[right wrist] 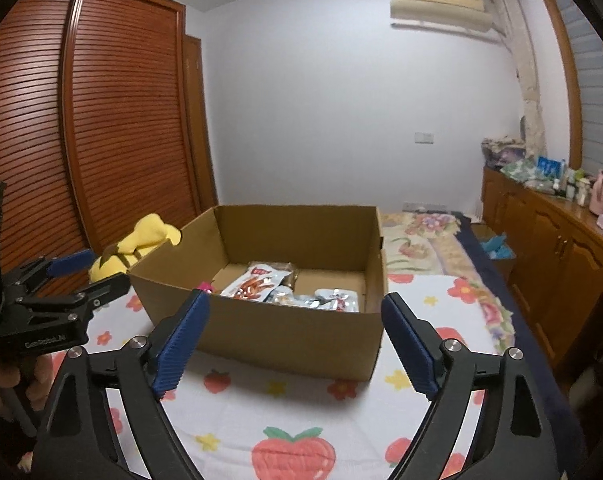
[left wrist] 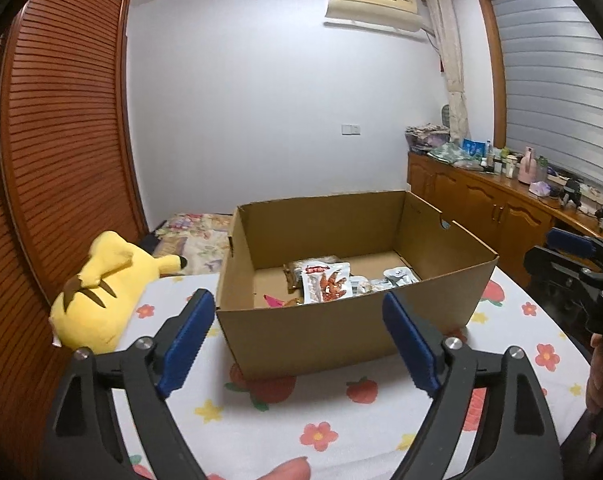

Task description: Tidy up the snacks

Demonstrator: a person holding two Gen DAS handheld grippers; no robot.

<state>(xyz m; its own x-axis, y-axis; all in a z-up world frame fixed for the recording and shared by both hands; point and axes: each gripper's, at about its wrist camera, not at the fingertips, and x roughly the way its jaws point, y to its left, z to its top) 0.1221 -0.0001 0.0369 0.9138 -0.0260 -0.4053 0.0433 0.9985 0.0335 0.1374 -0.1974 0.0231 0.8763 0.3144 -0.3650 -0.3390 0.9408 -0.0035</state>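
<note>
Open cardboard box (left wrist: 341, 328) on the bed (left wrist: 341, 420), on a white sheet printed with strawberries and flowers. Inside, on the box floor: several snack packets (left wrist: 325, 286), a white pouch with a red picture lying uppermost, silver pouches (left wrist: 397, 278) beside it toward the right wall, a brown packet behind, a pink corner near the front wall. All packets lying flat, well below the rim.

Left tool (left wrist: 299, 334) released, blue pads spread wide, nothing between them, hovering in front of the box's near wall. Right tool (right wrist: 295, 334) likewise released and bare, pads apart, facing the same box from the other side. Each tool seen at the edge of the other's view, both held above the sheet, short of the box.

Yellow plush toy (left wrist: 101, 292) lying on the bed just left of the box, close to a slatted wooden wardrobe (left wrist: 61, 160). Wooden cabinet (left wrist: 481, 200) along the right wall, cluttered with bottles and small items.
</note>
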